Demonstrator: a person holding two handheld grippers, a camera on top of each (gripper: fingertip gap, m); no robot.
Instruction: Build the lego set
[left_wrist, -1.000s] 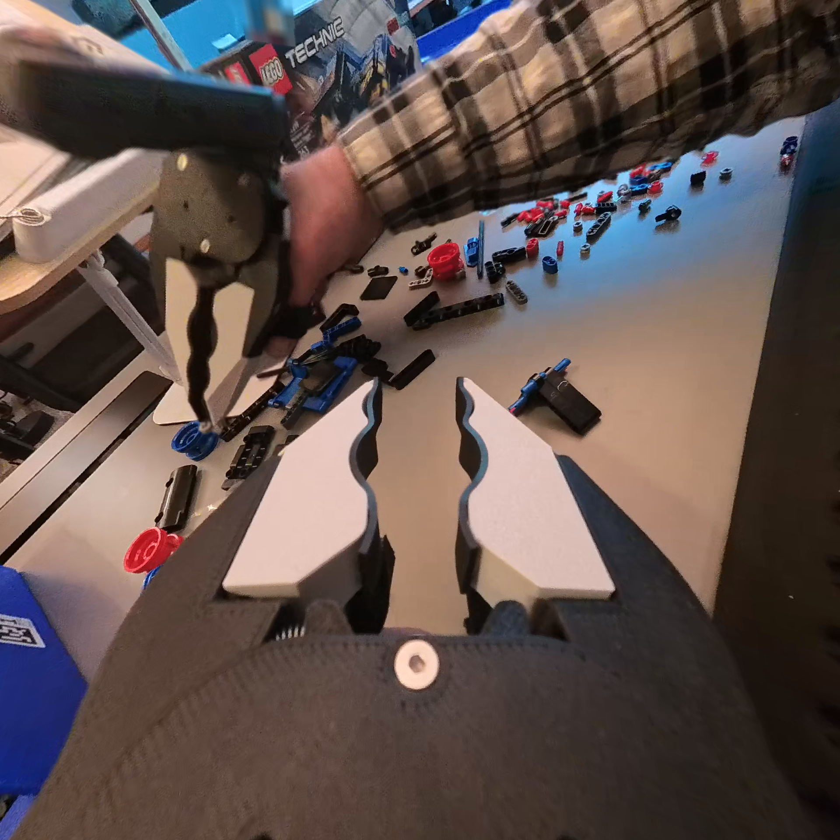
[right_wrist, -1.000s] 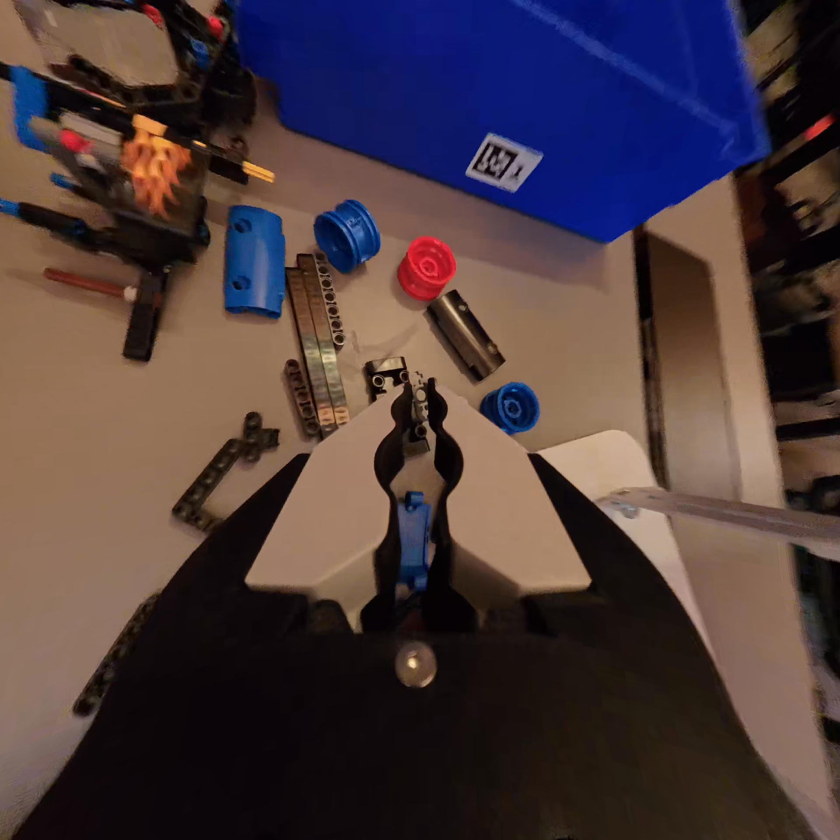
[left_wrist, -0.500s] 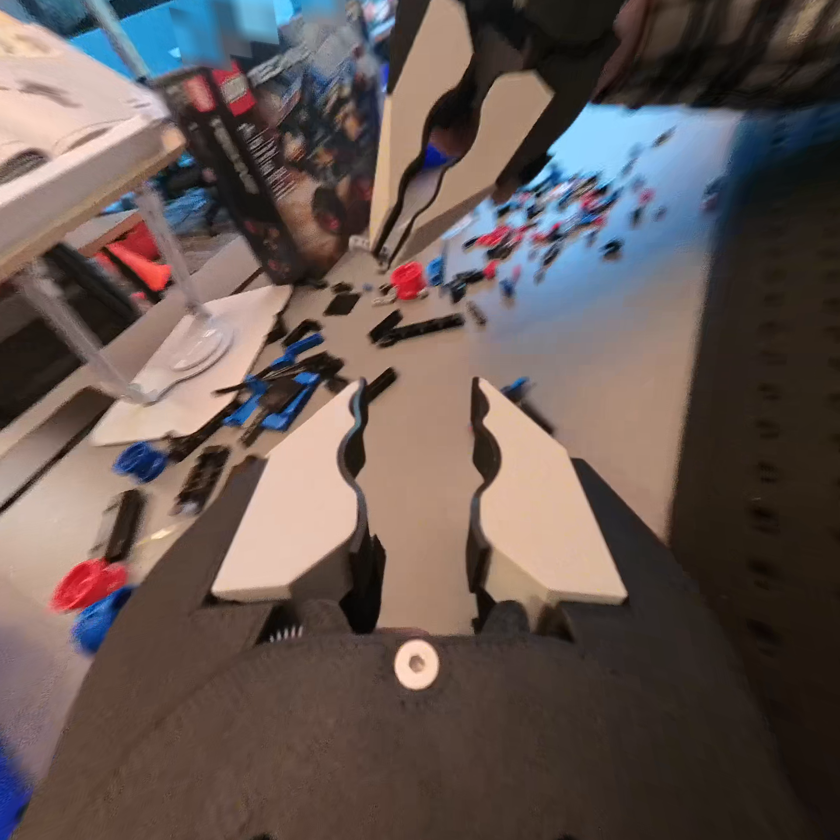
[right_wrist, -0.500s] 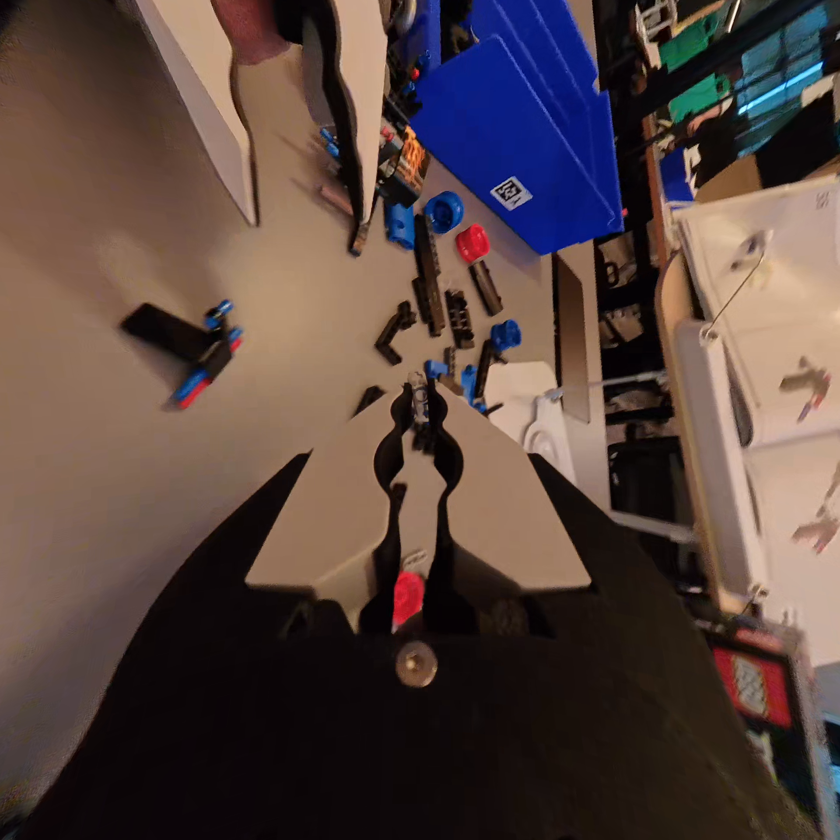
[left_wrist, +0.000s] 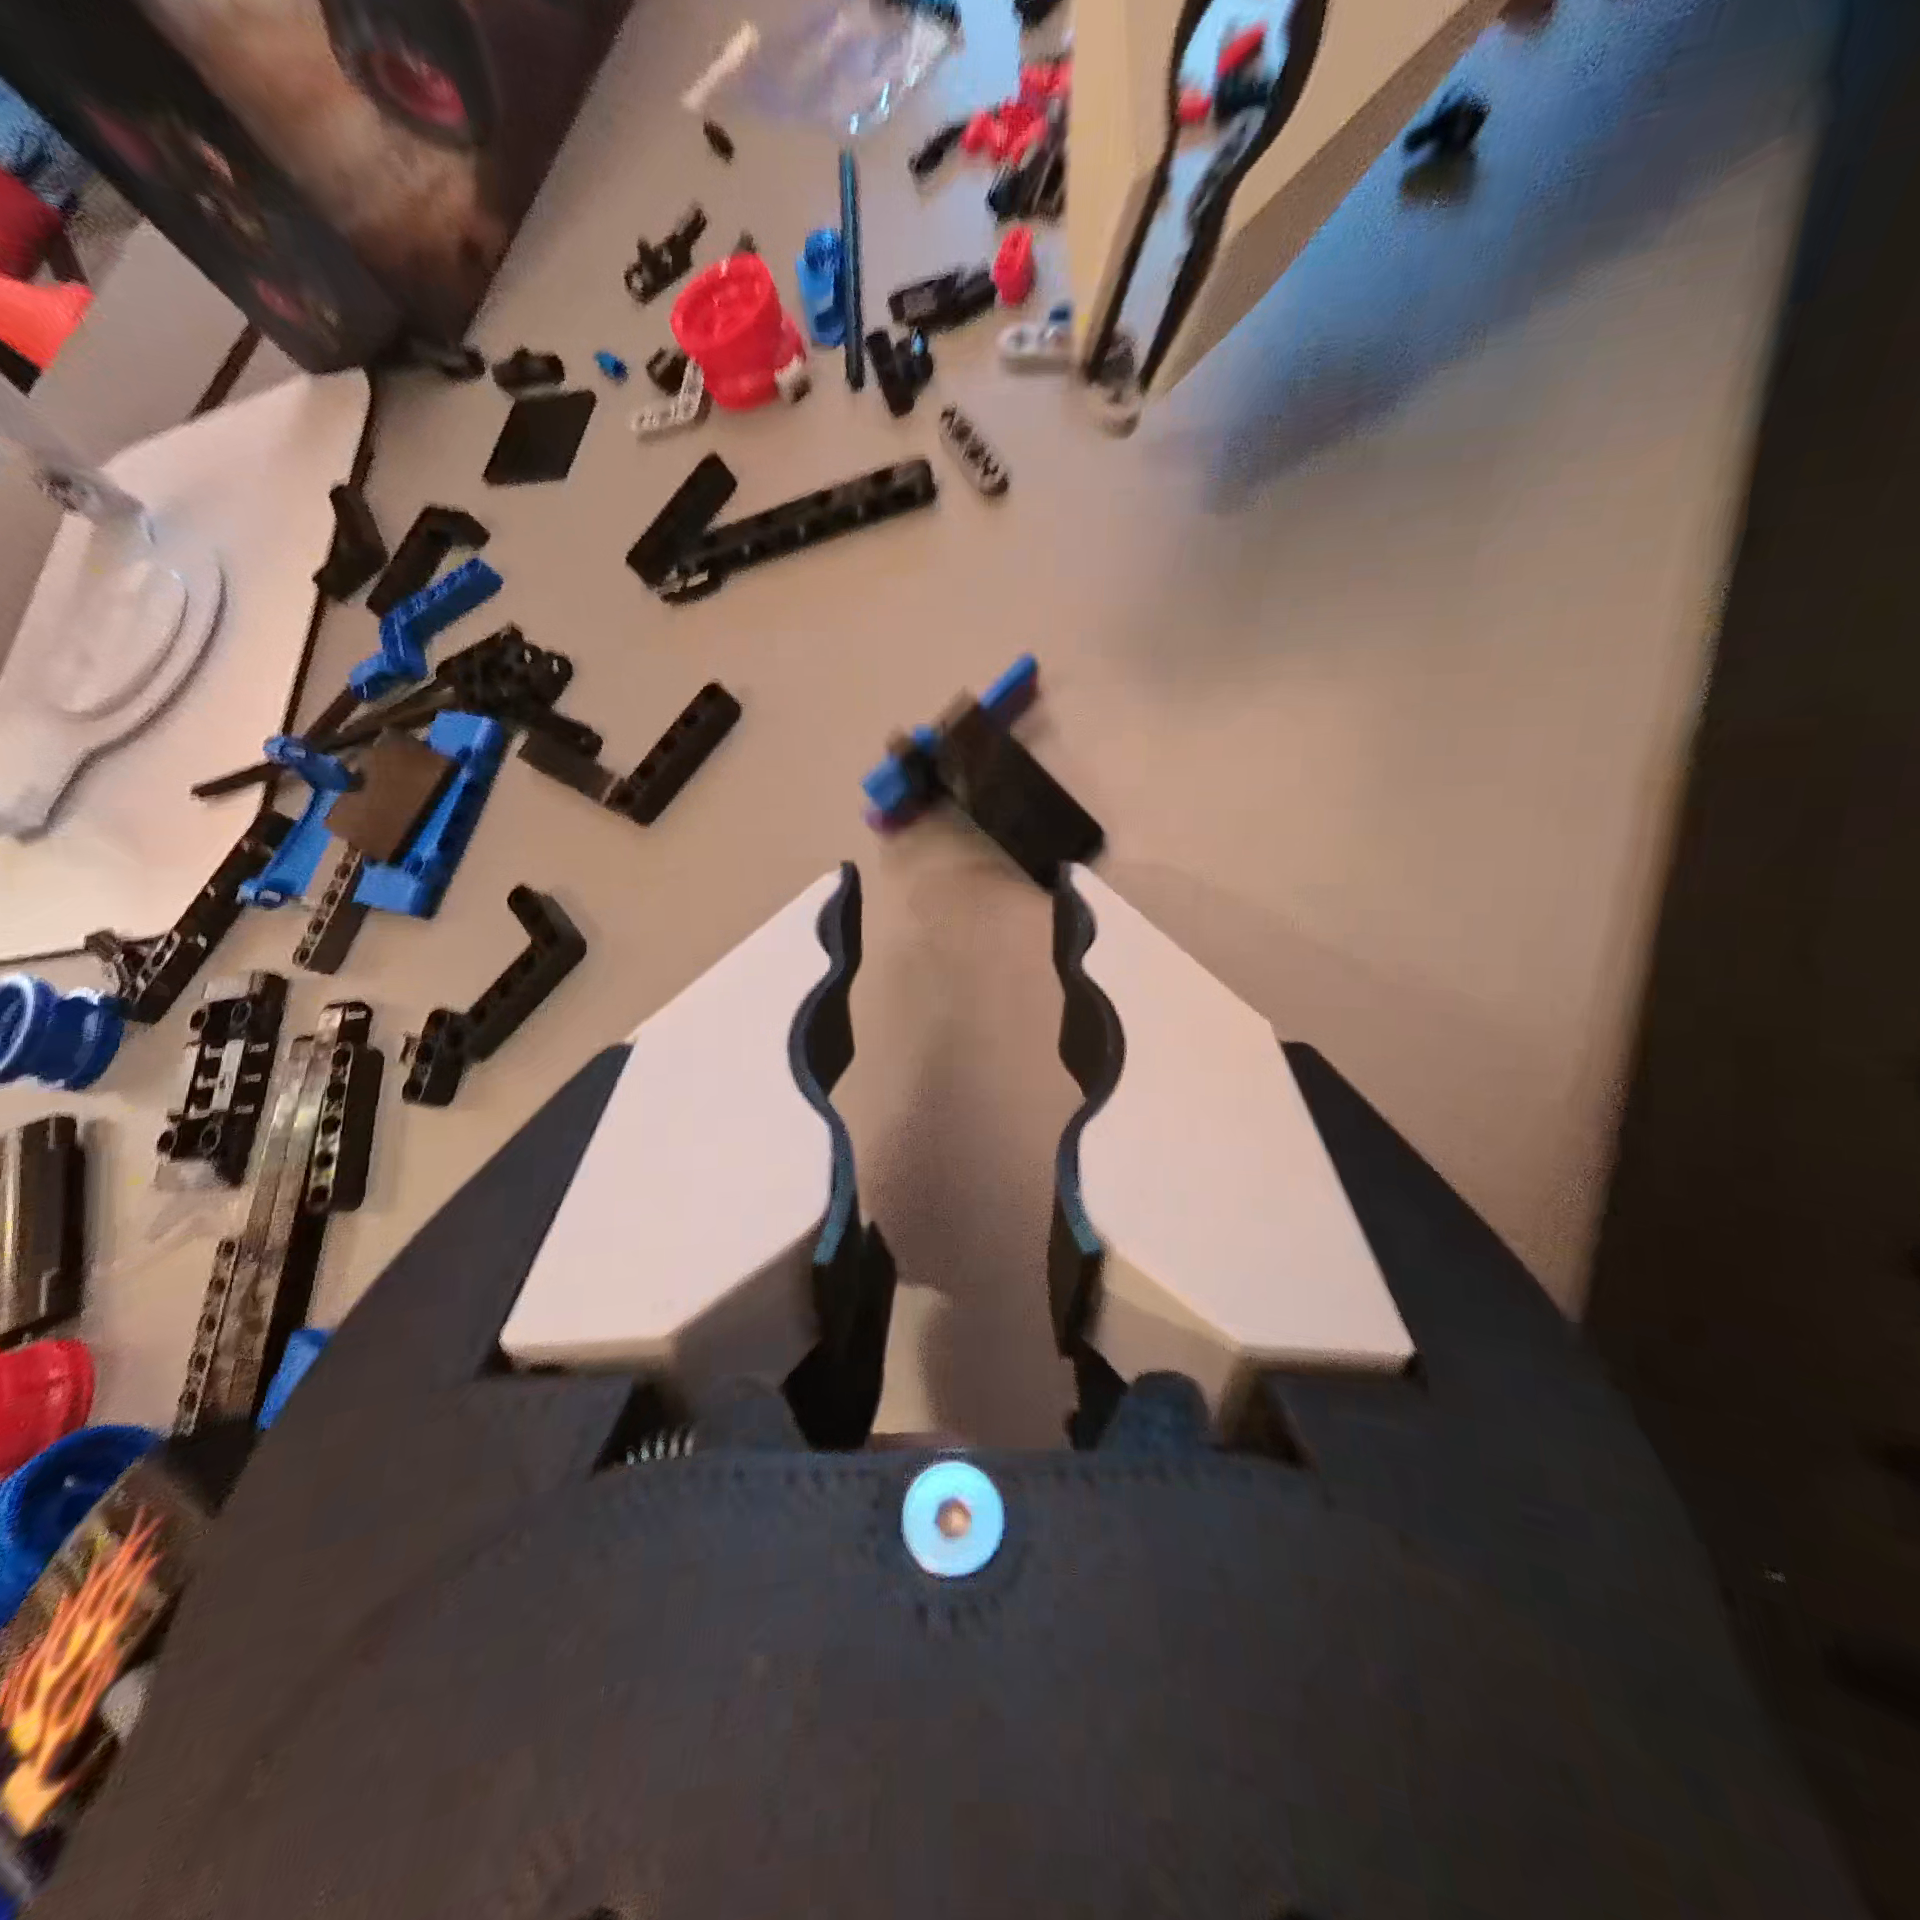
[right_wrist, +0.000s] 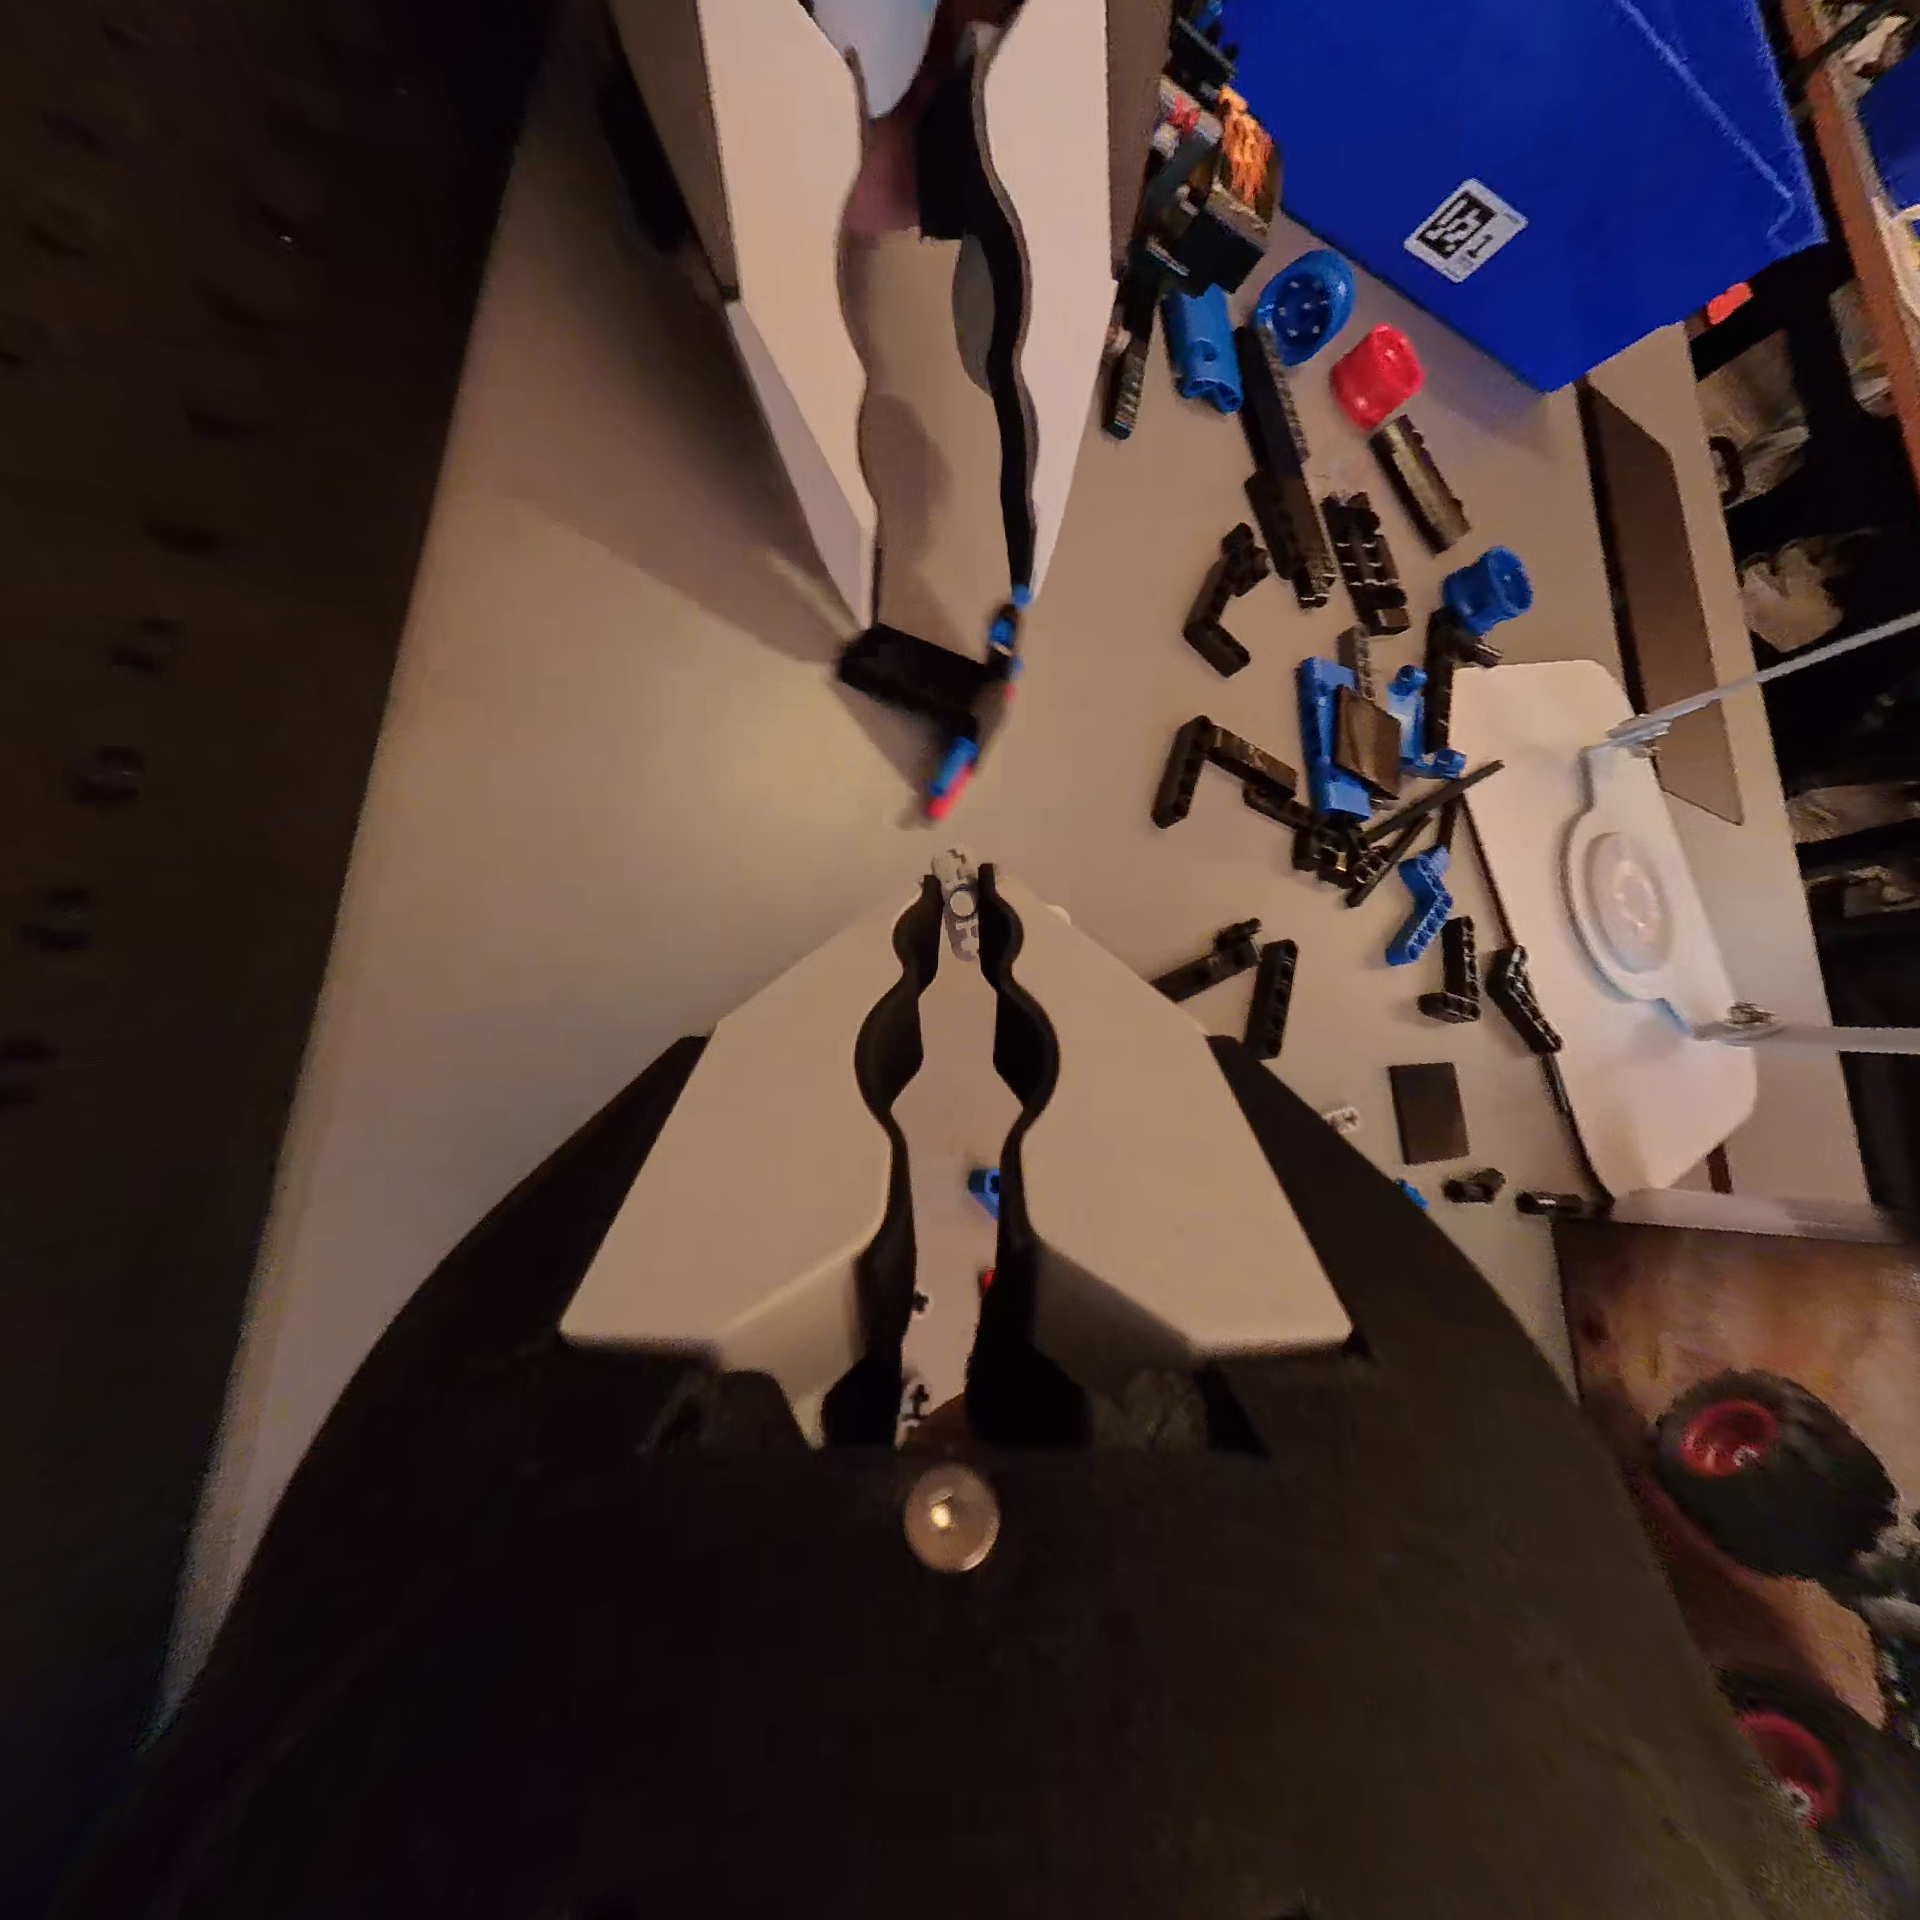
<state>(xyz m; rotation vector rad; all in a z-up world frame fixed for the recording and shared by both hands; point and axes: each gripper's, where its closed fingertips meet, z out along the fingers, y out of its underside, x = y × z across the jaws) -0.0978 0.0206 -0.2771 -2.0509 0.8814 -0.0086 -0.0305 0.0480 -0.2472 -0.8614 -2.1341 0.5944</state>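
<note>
A small black-and-blue lego assembly (left_wrist: 977, 774) lies on the tan table (left_wrist: 1299, 675), just ahead of my left gripper (left_wrist: 961, 883). The left gripper is open and empty. In the right wrist view it (right_wrist: 940, 618) hangs right over the assembly (right_wrist: 914, 675), its fingertips to either side of it. My right gripper (right_wrist: 961, 883) is shut on a small grey lego piece (right_wrist: 961, 914) held at its tips. It faces the left gripper a short way beyond the assembly. It also shows in the left wrist view (left_wrist: 1127, 379), low over the table at the back.
Loose black, blue and red lego parts (left_wrist: 468, 790) are scattered across the left side, with a red wheel (left_wrist: 738, 332) at the back. A blue bin (right_wrist: 1507, 135), the lego box (left_wrist: 260, 156) and a white stand base (right_wrist: 1631, 914) border the table. A dark mat (left_wrist: 1766, 935) lies to the right. One gripper's finger ends stand about 9 cm off the other's. The red wheel (left_wrist: 738, 332) sits 12 cm or so from the ends of my right fingers.
My right gripper has swung away from the parts by the blue bin to the middle of the table with the small piece. My left gripper has come down close to the black-and-blue assembly.
</note>
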